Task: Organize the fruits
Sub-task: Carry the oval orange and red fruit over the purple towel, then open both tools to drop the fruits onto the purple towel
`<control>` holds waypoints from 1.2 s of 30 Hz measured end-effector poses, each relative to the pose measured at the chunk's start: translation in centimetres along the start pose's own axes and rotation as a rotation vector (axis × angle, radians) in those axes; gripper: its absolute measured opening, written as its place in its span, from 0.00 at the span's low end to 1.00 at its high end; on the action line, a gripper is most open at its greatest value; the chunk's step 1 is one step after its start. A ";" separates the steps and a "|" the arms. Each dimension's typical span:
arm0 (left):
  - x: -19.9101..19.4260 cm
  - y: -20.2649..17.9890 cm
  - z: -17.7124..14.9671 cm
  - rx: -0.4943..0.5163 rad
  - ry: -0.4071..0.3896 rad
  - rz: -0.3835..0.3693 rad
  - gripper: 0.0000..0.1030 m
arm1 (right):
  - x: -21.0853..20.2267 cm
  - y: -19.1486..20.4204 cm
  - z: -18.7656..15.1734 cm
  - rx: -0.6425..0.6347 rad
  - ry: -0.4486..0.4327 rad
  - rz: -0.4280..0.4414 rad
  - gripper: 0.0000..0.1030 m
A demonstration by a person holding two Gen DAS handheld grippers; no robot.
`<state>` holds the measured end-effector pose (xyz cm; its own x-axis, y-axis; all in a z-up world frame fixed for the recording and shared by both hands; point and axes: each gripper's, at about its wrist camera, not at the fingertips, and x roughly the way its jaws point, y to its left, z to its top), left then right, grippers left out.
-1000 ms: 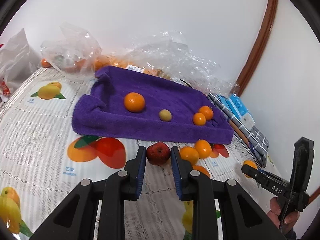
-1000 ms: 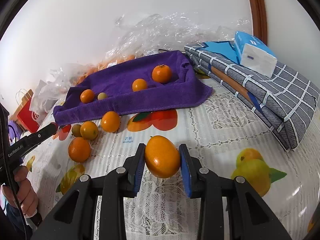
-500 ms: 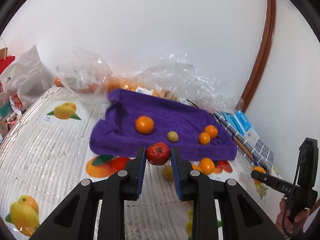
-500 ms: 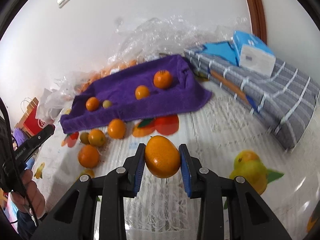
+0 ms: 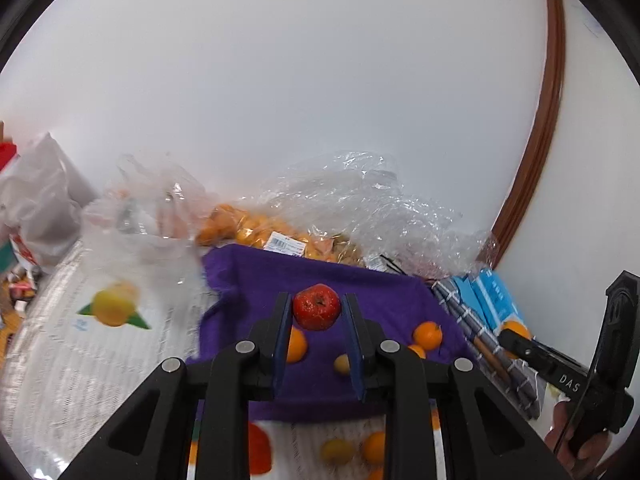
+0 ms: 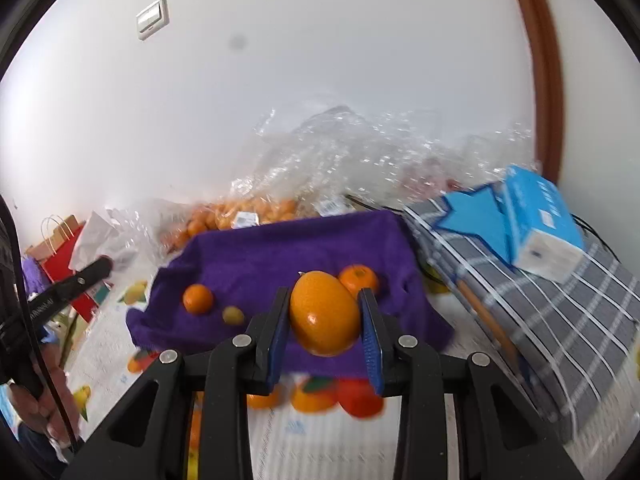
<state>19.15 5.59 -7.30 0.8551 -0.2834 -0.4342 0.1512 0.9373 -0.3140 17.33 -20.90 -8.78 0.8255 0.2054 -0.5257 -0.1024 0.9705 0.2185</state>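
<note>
- Fruits sit in two places: some on a purple towel (image 5: 320, 280) at mid-frame, others loose on the patterned tabletop (image 5: 100, 360) along the bottom edge.
- Left tongs (image 5: 317, 312), centre of the left wrist view, are clamped on a small red fruit (image 5: 316, 306), its stem dimple facing the camera. The fruit hangs in the air in front of the towel, probably on its way to join the ones already there.
- Right tongs (image 6: 325, 316), centre of the right wrist view, are clamped on a large oval orange fruit (image 6: 324, 314), gripped across its narrow sides so that it bulges above and below the pads.
- On the towel, in the right wrist view, lie a small orange (image 6: 197, 298) at mid-left, a tiny yellow-green fruit (image 6: 233, 315) beside it, and a tangerine (image 6: 359, 278) partly hidden behind the held fruit. The towel seems to serve as the sorting spot, soft enough to stop round fruit from rolling.
- Crumpled clear plastic bags (image 5: 360, 208) with more oranges lie behind the towel against a white wall.
- A folded grey checked cloth (image 6: 540, 300) with a blue tissue box (image 6: 540, 224) on it fills the right side of the right wrist view.
</note>
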 end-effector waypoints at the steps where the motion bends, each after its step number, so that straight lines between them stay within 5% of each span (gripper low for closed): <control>1: 0.7 0.1 -0.1 -0.005 0.000 0.000 0.23 | 0.7 0.3 0.4 -0.010 -0.005 0.003 0.32; 9: 4.5 2.2 -3.1 -0.044 0.063 -0.008 0.23 | 4.9 -0.2 -1.2 -0.020 0.054 0.020 0.32; 21: 6.1 3.6 -3.2 -0.100 0.099 -0.019 0.23 | 5.9 -4.3 -1.1 0.041 0.055 -0.039 0.32; 36: 6.8 3.0 -3.5 -0.076 0.140 -0.033 0.23 | 8.5 -2.7 -2.6 -0.027 0.138 -0.035 0.32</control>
<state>23.67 5.72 -14.15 0.7717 -0.3446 -0.5346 0.1359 0.9104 -0.3907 23.16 -21.45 -15.98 0.7447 0.1853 -0.6412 -0.0913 0.9799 0.1771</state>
